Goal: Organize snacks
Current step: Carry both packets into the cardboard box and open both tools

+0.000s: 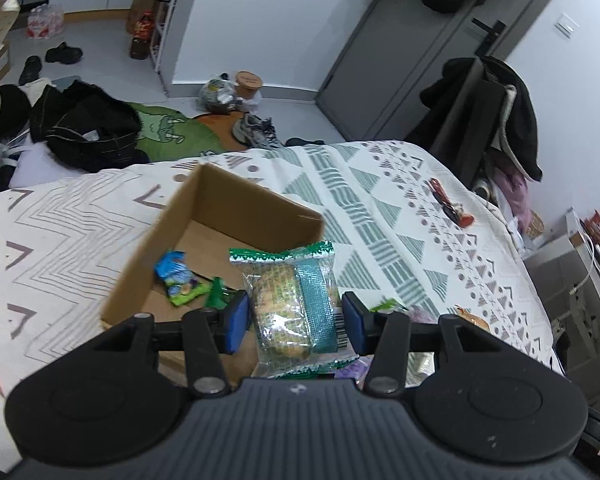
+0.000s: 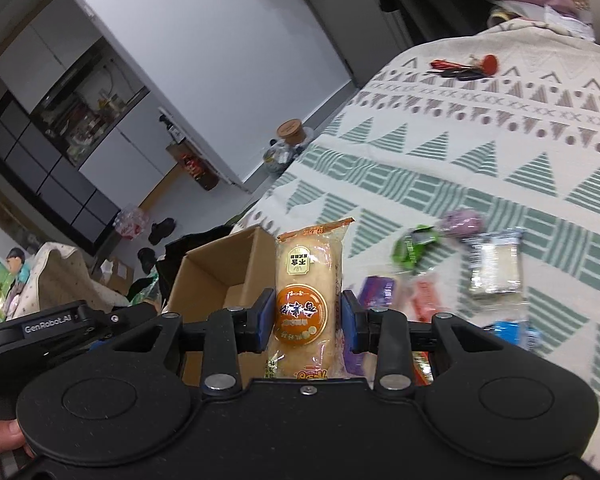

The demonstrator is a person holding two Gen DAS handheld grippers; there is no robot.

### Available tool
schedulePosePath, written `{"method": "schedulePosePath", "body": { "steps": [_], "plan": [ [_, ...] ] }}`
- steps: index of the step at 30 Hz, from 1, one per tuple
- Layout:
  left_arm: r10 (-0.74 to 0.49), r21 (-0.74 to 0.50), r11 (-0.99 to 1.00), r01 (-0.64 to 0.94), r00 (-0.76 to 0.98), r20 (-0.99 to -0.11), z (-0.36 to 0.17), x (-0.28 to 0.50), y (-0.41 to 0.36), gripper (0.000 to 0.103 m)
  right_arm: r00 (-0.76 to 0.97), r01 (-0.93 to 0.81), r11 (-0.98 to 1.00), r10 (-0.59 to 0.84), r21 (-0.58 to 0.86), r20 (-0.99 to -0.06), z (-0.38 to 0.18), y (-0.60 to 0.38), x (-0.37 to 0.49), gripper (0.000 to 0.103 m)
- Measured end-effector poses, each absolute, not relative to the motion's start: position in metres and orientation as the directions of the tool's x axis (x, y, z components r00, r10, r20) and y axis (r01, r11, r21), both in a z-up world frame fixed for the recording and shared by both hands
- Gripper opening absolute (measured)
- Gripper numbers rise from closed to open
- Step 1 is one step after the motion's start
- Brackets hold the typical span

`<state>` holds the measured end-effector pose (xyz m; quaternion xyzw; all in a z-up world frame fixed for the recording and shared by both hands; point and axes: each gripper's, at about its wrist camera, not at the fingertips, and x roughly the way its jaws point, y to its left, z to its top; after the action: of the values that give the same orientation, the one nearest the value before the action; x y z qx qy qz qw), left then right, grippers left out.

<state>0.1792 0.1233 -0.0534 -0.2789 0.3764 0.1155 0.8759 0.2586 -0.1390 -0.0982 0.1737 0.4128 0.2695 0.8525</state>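
A box [image 1: 236, 224] is set on the bed [image 1: 380, 184], and two packets [image 1: 180, 280] are seen inside it. Right of the box, loose snacks [image 2: 494, 264] are scattered on the bed. Beyond these, what may be keys [image 2: 464, 70] are laid near the bed's far edge.

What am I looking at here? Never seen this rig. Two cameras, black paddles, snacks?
No robot: a person holds two handheld grippers, each with a fisheye camera looking along its fingers. Left wrist view: the left gripper holds a green-edged snack pack by a cardboard box with a few packets inside. Right wrist view: the right gripper clamps an orange-label bread pack. Loose snacks lie on the patterned bedspread, with keys further off.
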Motion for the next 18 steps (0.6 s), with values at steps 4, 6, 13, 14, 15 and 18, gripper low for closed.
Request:
{"method": "schedulePosePath", "body": {
  "steps": [4,6,13,14,15,18],
  "plan": [
    [0.000,-0.411,0.800,-0.437,0.685,-0.729,-0.058,0.176,0.144,0.049,0.502,-0.334,0.795,0.605,0.507,-0.618,-0.096,-0.117,0.258,0.034],
    [0.002,-0.416,0.792,-0.447,0.683,-0.730,-0.060,0.174,0.152,0.049,0.497,-0.342,0.796,0.605,0.500,-0.622,-0.095,-0.106,0.258,0.034],
    [0.005,-0.429,0.764,-0.482,0.669,-0.743,-0.068,0.173,0.179,0.049,0.481,-0.366,0.793,0.609,0.487,-0.630,-0.089,-0.067,0.258,0.034],
    [0.008,-0.428,0.760,-0.488,0.666,-0.746,-0.069,0.173,0.182,0.049,0.478,-0.370,0.793,0.609,0.483,-0.633,-0.088,-0.061,0.258,0.034],
    [0.012,-0.426,0.756,-0.497,0.661,-0.750,-0.070,0.173,0.184,0.049,0.473,-0.375,0.793,0.609,0.480,-0.636,-0.088,-0.055,0.258,0.034],
    [0.037,-0.413,0.749,-0.518,0.656,-0.754,-0.070,0.172,0.195,0.052,0.464,-0.387,0.790,0.612,0.475,-0.641,-0.087,-0.039,0.257,0.034]
  ]
}}
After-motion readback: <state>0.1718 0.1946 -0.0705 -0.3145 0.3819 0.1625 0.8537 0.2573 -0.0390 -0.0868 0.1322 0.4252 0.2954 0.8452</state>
